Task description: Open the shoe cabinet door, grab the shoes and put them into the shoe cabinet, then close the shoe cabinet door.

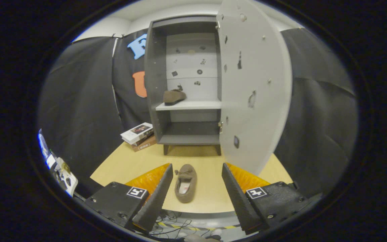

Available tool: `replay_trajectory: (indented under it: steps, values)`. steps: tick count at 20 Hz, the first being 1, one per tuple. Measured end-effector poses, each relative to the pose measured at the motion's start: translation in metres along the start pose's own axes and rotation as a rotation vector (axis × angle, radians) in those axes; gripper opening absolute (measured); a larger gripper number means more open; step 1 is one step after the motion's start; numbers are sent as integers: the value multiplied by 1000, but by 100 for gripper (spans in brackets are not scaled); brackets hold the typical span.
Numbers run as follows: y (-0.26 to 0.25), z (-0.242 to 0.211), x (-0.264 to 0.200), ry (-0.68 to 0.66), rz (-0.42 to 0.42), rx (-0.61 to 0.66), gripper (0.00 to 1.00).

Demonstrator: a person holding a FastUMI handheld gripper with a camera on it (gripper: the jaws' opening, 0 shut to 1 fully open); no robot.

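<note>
We see the gripper (197,168) spread wide, gripping nothing. A brown loafer (185,183) lies on the table (210,198) between its fingers. Beyond them stands the shoe cabinet (160,84), door (255,84) open, a second loafer (174,96) on its shelf (193,105).

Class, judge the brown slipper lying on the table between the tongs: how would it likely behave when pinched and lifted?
The slipper looks soft and fuzzy, so its sides would probably squash under the open tongs. It seems light for its size. Lying flat on its sole on the table, it is unlikely to roll, though it might slide if nudged.
</note>
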State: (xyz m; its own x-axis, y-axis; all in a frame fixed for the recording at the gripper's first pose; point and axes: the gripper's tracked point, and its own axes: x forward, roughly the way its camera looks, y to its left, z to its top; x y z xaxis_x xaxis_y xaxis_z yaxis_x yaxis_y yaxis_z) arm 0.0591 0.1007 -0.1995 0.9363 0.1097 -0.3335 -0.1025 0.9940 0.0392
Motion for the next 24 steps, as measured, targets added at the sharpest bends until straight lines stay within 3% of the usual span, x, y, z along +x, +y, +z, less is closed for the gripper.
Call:
replay_trajectory:
  steps: [8,12,18,24]
  values:
    - [60,-90,130,176,131,31,93]
    - [61,-125,188,265,137,88,93]
    - [66,-151,249,370,155,201,92]
    - [69,-153,289,381,155,179,91]
